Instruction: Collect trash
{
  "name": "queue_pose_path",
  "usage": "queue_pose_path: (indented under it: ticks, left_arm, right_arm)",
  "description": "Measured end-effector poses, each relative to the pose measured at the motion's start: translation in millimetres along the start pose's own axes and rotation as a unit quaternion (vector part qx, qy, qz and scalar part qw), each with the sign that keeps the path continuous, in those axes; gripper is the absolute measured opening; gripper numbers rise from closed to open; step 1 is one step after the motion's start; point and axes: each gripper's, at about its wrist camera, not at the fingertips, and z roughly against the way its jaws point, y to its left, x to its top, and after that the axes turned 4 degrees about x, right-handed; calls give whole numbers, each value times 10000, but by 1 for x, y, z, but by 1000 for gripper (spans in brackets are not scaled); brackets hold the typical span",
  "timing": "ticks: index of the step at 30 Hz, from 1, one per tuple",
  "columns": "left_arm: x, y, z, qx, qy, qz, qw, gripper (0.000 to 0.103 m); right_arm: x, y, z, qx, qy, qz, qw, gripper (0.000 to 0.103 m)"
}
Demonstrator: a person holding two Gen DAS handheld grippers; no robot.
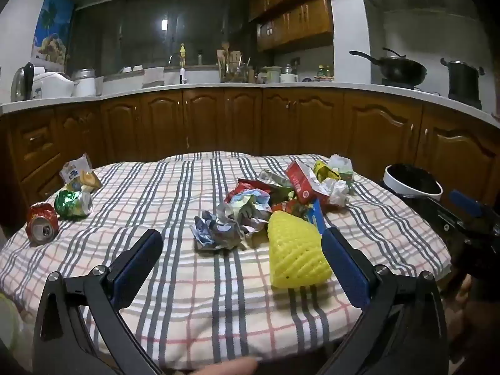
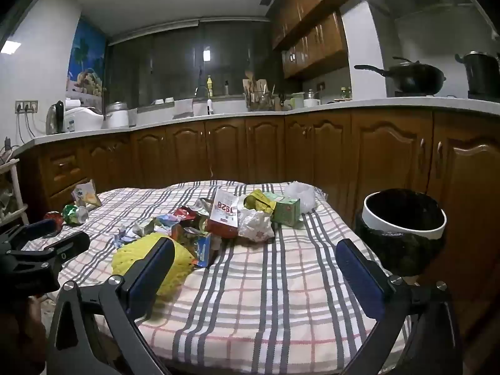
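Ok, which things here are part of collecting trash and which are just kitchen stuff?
Job: yellow foam net, crumpled wrappers, red carton, green carton, crushed cans, bin.
Lying about: wok, pot, kettle, checked cloth.

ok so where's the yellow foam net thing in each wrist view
Left wrist: the yellow foam net lies right of centre on the checked cloth, just inside the left gripper's right finger.
Right wrist: it lies lower left, partly hidden behind the right gripper's left finger.
Shared landmark: the red carton behind it.
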Motion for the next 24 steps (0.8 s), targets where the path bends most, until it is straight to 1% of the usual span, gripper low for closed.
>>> queue_pose_path:
  ticks: [16,24]
  left_arm:
    - [1,-4,-1,8,48,35,10000,103]
    - [3,0,-3,-17,53,57,10000,103]
  right_arm:
    - [0,-2,2,30,29,-53,10000,103]
    - [-1,-2,0,50,46,-91,9999,103]
